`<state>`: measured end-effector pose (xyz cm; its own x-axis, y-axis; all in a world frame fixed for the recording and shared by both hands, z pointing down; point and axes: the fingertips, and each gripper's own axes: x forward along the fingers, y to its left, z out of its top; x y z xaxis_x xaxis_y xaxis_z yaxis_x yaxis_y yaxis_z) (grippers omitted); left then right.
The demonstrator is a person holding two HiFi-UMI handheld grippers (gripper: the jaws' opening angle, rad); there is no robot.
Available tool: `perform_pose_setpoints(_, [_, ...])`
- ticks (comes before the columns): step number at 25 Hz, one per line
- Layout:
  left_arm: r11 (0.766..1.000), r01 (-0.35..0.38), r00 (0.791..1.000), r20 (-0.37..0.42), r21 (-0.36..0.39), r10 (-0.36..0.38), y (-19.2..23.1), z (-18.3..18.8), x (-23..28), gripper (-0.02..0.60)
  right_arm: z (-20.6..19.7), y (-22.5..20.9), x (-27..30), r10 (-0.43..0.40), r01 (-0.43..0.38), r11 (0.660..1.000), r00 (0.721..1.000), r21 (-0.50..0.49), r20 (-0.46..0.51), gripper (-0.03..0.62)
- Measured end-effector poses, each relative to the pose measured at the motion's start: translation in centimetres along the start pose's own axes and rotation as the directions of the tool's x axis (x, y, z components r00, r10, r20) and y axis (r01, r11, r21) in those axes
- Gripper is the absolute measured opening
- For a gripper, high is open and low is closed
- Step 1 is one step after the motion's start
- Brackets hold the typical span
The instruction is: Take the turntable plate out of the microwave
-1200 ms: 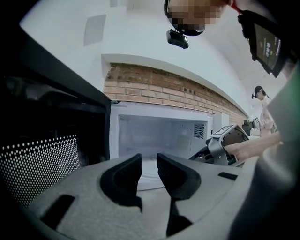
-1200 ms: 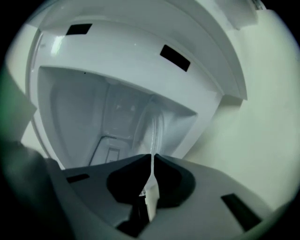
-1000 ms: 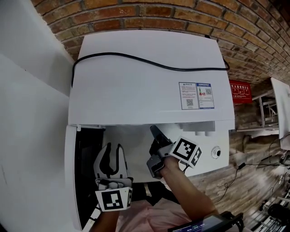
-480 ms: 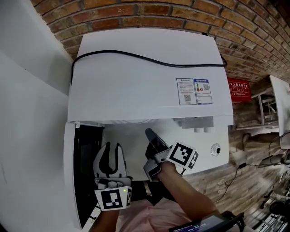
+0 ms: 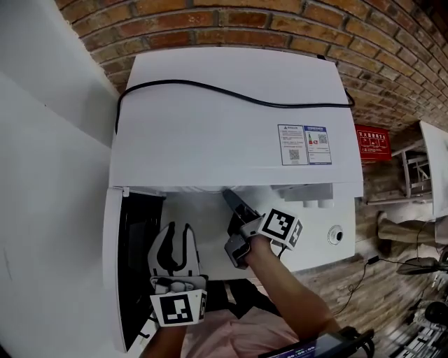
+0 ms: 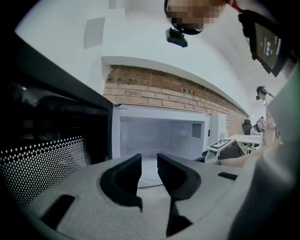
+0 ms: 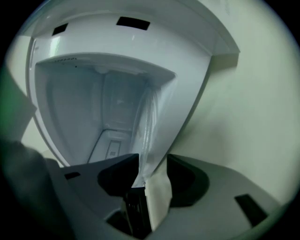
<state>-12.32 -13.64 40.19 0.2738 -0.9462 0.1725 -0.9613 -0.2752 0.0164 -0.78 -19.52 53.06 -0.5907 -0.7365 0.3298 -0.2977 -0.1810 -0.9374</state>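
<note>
Plate (image 7: 147, 117) rim sits loose between just-opened jaws of right tool (image 7: 152, 159); best close squarely, lift level. Left tool (image 6: 149, 159) spread, empty.

We see the microwave (image 5: 231, 119) backed against the brick wall (image 5: 280, 21); a cable (image 5: 231, 91) lies across its top, with a label (image 5: 304, 145) toward the right; its door (image 5: 115, 266) stands open at the left; before the cavity the left gripper (image 5: 175, 234) sits beside the door; the right gripper (image 5: 231, 199), to its right, reaches in; the rim of the turntable plate (image 7: 147, 122) stands between its jaws, which have just been opening.
</note>
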Motion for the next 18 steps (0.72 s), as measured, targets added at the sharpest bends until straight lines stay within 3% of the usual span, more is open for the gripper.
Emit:
perform_pose_setpoints(1, [1.0, -0.002, 1.0, -0.001, 0.0, 0.002, 0.1, 0.0, -0.1, 0.095, 0.0, 0.3, 0.1, 0.015, -0.015, 1.0, 1.0, -0.007, 0.001, 0.182])
perform_pose_setpoints(3, [1.0, -0.004, 1.0, -0.002, -0.001, 0.004, 0.2, -0.1, -0.2, 0.095, 0.0, 0.9, 0.0, 0.038, -0.038, 0.999, 0.999, -0.015, 0.009, 0.09])
perform_pose_setpoints(8, [1.0, -0.006, 1.0, -0.003, -0.003, 0.006, 0.2, -0.4, -0.4, 0.095, -0.7, 0.5, -1.1, 0.035, -0.036, 0.999, 0.999, 0.039, 0.028, 0.049])
perform_pose_setpoints(12, [1.0, 0.0, 1.0, -0.001, 0.001, 0.0, -0.1, -0.4, -0.6, 0.095, -1.3, 0.0, -1.9, 0.02, -0.021, 0.998, 1.0, 0.051, 0.023, 0.049])
perform_pose_setpoints(15, [1.0, 0.004, 1.0, -0.009, 0.0, -0.004, -0.4, -0.5, -0.8, 0.095, -1.2, -0.1, -1.8, 0.053, -0.054, 0.997, 0.998, 0.053, 0.024, 0.059])
perform_pose_setpoints(17, [1.0, 0.005, 1.0, -0.012, 0.0, -0.005, -0.4, -0.6, -0.9, 0.095, -0.9, 0.1, -1.3, 0.098, -0.1, 0.993, 0.995, 0.066, 0.021, 0.162])
perform_pose_setpoints(18, [1.0, 0.004, 1.0, -0.013, -0.001, -0.004, -0.4, -0.7, -1.0, 0.095, -0.8, 0.1, -1.0, 0.112, -0.113, 0.991, 0.994, 0.07, 0.018, 0.181])
